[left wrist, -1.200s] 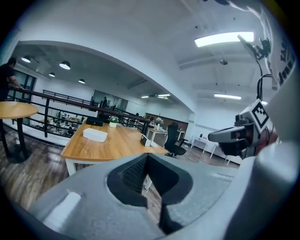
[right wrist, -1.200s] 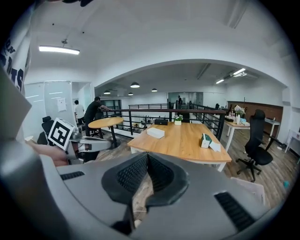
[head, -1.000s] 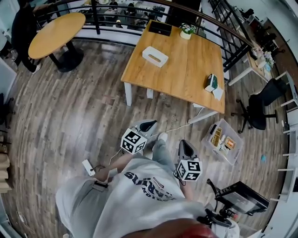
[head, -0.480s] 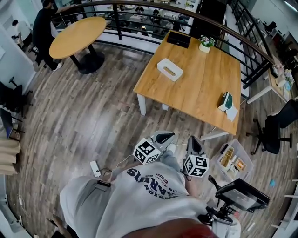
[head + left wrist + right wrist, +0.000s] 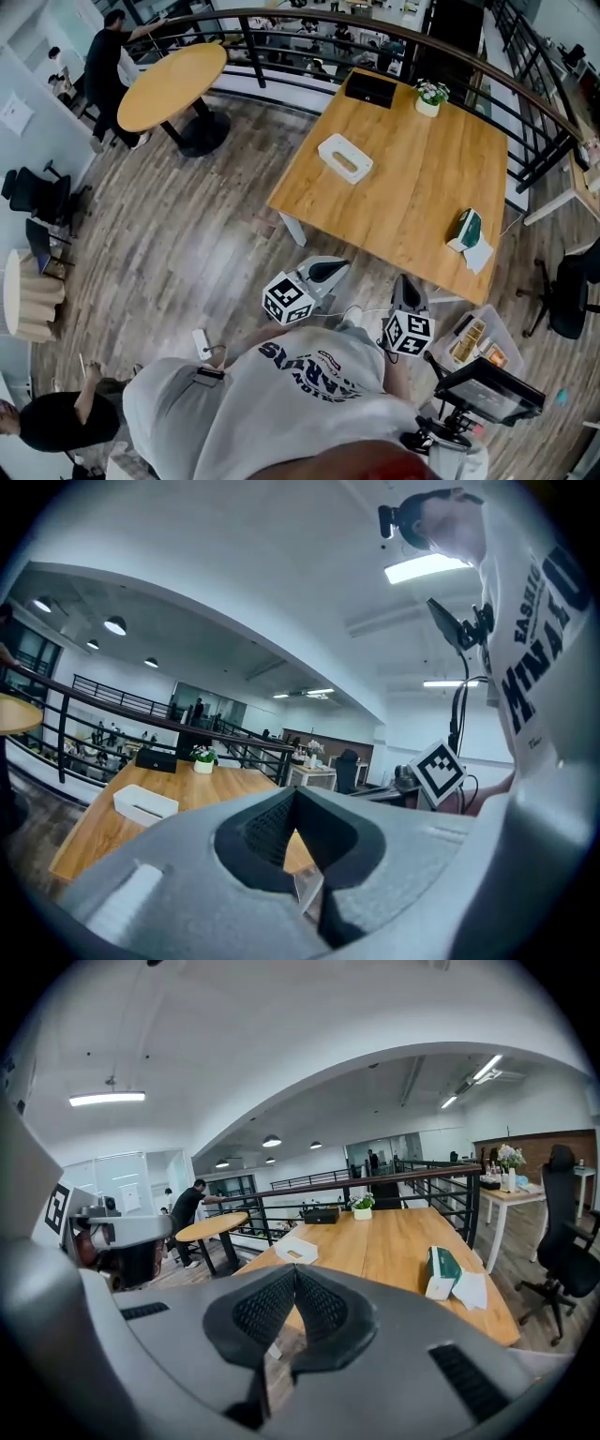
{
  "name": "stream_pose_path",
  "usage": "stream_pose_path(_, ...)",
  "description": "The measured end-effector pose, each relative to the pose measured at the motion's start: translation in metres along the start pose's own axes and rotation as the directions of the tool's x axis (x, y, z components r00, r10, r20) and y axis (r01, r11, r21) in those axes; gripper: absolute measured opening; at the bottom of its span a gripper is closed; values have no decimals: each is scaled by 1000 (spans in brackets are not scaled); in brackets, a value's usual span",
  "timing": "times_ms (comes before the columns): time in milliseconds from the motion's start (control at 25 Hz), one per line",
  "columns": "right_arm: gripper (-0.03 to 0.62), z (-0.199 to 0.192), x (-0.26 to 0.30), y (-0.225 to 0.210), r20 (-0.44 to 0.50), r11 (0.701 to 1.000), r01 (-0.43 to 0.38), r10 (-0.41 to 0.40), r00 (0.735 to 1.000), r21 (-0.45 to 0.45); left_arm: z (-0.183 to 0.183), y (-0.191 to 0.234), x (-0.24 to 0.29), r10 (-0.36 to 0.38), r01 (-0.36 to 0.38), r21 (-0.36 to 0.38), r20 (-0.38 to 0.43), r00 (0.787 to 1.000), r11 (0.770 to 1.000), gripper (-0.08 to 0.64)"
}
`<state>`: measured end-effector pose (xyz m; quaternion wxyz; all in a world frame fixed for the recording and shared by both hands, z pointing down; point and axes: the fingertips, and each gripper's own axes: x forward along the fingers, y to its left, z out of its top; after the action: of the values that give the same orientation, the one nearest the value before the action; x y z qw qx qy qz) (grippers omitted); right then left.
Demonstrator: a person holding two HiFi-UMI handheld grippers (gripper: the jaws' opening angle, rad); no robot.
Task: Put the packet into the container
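Observation:
A white open container (image 5: 345, 157) lies on the wooden table (image 5: 412, 178), towards its left side. A green packet (image 5: 468, 228) sits near the table's right front corner on a white sheet. Both show in the right gripper view too, the container (image 5: 295, 1249) and the packet (image 5: 441, 1271). My left gripper (image 5: 328, 270) and right gripper (image 5: 405, 289) hang over the floor just short of the table's near edge. Both are shut, with nothing between the pads. In the left gripper view the container (image 5: 144, 803) lies beyond the shut gripper (image 5: 295, 797).
On the table's far edge stand a black box (image 5: 369, 89) and a potted plant (image 5: 430, 97). A clear bin (image 5: 476, 342) of small packs sits on the floor at right, beside a stand with a screen (image 5: 486, 394). A round table (image 5: 173, 84), a railing and people are farther off.
The person has walked towards the wooden table; it now lies nearer and lower in the head view. Both grippers came forward with them, still shut and empty.

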<state>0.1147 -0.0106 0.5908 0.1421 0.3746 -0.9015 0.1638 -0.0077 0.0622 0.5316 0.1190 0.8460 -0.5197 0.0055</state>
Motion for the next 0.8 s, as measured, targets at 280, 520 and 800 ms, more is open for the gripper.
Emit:
stream_pose_path(280, 8, 7, 42, -63, -6, 999, -12, 12, 1000, 36, 16, 11, 66, 57, -56, -24, 22, 998, 998, 0)
stream_pose_path(520, 8, 5, 70, -82, -46, 998, -28, 31, 998, 59, 4, 14, 91, 30, -30, -24, -26, 999, 999, 0)
stream_pose_path(800, 8, 21, 104, -74, -86, 998, -7, 12, 996, 62, 0, 65, 115, 11, -13, -92, -23, 1000, 996, 0)
